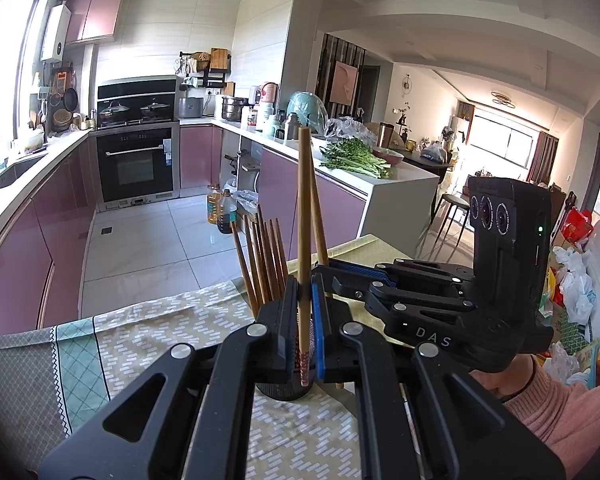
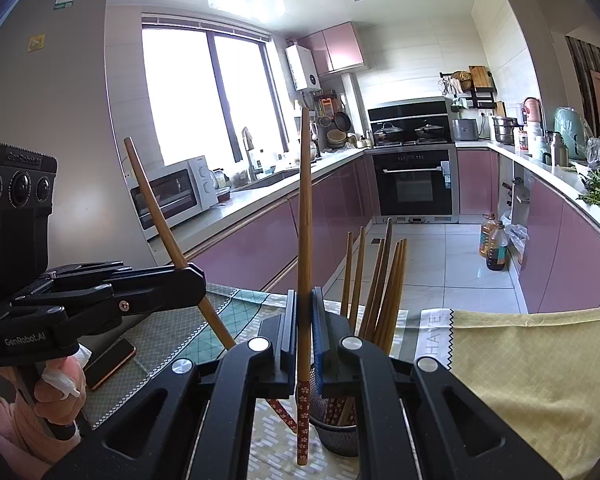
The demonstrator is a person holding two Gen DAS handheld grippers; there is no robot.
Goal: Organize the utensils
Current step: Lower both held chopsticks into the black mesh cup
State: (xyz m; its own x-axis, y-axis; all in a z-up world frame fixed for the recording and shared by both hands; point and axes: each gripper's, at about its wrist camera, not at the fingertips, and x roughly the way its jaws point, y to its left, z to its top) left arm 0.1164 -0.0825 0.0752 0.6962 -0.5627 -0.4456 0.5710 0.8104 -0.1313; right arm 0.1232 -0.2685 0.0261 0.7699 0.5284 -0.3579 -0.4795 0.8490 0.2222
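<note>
My left gripper [image 1: 305, 292] is shut on a wooden chopstick [image 1: 303, 208] and holds it upright, its red patterned end down over a dark mesh holder [image 1: 284, 390]. Several chopsticks [image 1: 262, 260] stand in that holder. My right gripper [image 2: 305, 312] is shut on another chopstick [image 2: 304, 220], upright, its patterned end hanging just left of the mesh holder [image 2: 336, 438]. Several chopsticks [image 2: 384, 280] lean in it. In the right wrist view the left gripper [image 2: 192, 276] holds its chopstick [image 2: 156, 208] tilted. In the left wrist view the right gripper [image 1: 324, 268] comes in from the right.
The table carries a patterned cloth [image 1: 148, 336] with a yellow part [image 2: 520, 360]. A phone [image 2: 110, 362] lies on it at the left. Beyond the table edge are the tiled kitchen floor [image 1: 148, 248], pink cabinets, an oven [image 2: 414, 184] and oil bottles [image 2: 494, 248].
</note>
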